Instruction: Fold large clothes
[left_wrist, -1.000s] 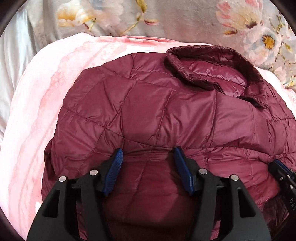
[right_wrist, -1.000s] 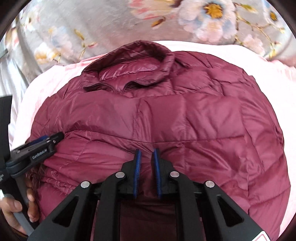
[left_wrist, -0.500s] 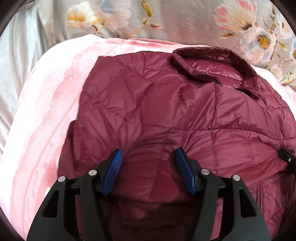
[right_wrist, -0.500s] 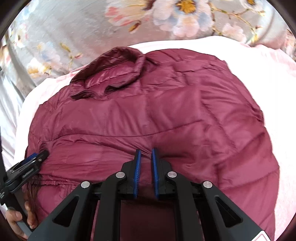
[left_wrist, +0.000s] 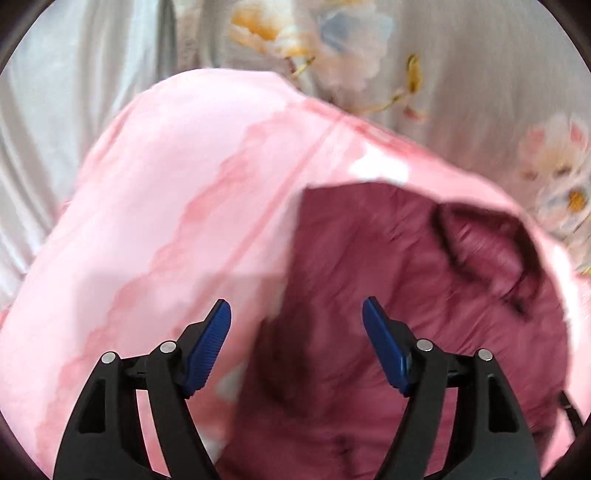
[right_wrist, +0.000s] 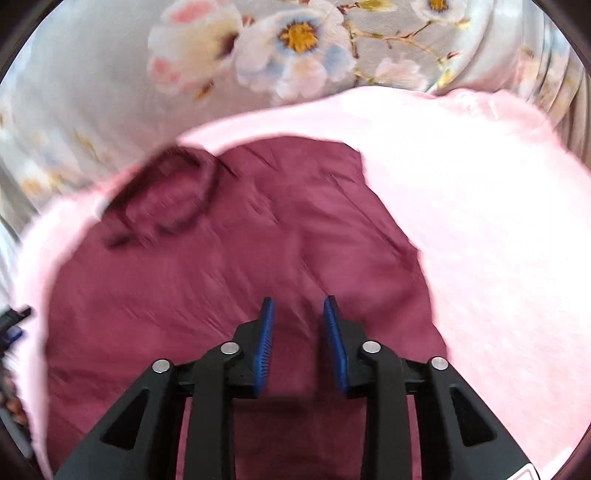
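Maroon puffer jacket (right_wrist: 229, 295) flat on pink blanket (left_wrist: 155, 206) — released. Left gripper (left_wrist: 297, 325) jaws wide, opening; right gripper (right_wrist: 298, 314) jaws parting, nothing clamped.

Quilted jacket (left_wrist: 388, 302): lies flat on the blanket (left_wrist: 177, 206), collar (left_wrist: 484, 243) at its far end. Blanket: spread over the floral sheet (right_wrist: 110, 81), which shows beyond its far edge. Left gripper (left_wrist: 297, 317): above the jacket's left edge. Right gripper (right_wrist: 299, 314): above the jacket's near part, blanket to its right.
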